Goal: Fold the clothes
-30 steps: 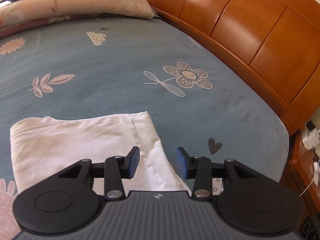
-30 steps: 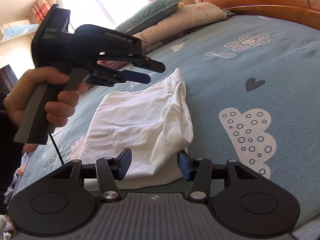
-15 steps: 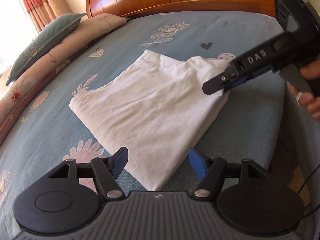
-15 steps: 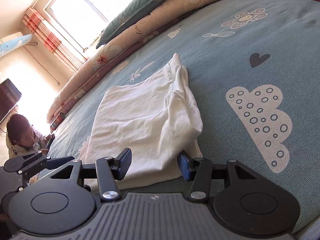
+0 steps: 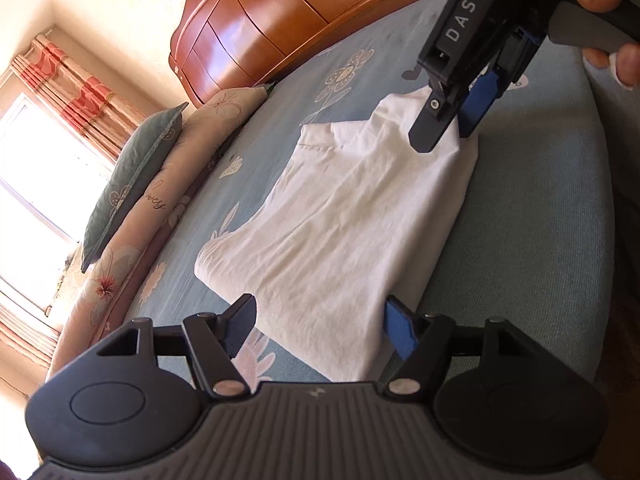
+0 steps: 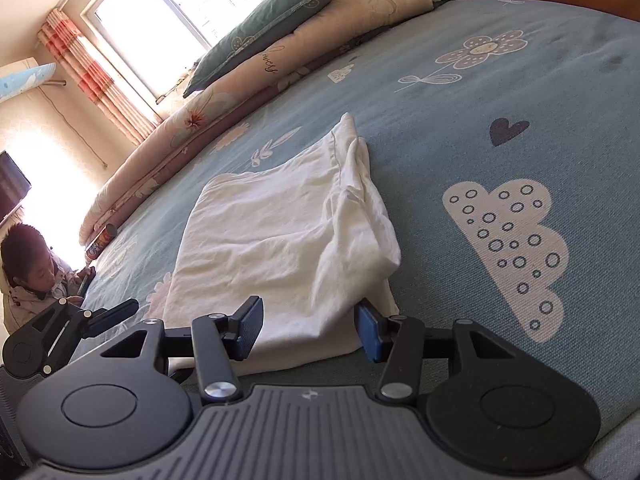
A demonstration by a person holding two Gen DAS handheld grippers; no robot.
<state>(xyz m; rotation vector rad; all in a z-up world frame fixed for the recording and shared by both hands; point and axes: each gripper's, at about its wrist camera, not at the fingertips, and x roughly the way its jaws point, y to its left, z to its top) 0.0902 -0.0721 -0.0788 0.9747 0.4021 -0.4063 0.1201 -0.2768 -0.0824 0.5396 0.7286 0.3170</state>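
While sunlight falls across it, the bed (image 6: 500, 92) fills both views, its blue-grey sheet printed with flowers, hearts and a dotted cloud, and a glossy wooden headboard (image 5: 280, 20) curves along its far edge. A long floral bolster (image 6: 280, 64) lies along the side nearest the window (image 6: 172, 12), with a teal pillow (image 6: 260, 28) resting on top of it and striped red curtains (image 6: 92, 72) hanging beside the glass. Near the bed's front edge lies the white garment (image 6: 280, 236), folded into a rough rectangle, mostly flat, with one side bunched into soft ridges that taper to a point toward the headboard. At the far left of the right wrist view a seated person (image 6: 28, 264) in a pale jacket is beside the bed, and a small can (image 6: 100, 240) rests at the end of the bolster. The left gripper (image 5: 320, 324) sits low at one end of the garment, jaws spread wide, the cloth's near corner lying between them with neither pad pressing on it. The right gripper (image 6: 308, 328) is at the opposite end, jaws about half apart and straddling the folded edge, which lies between the pads without being pinched. In the left wrist view its fingers (image 5: 430, 120) slant down onto the bunched corner, and a hand (image 5: 612, 20) is wrapped around its handle.
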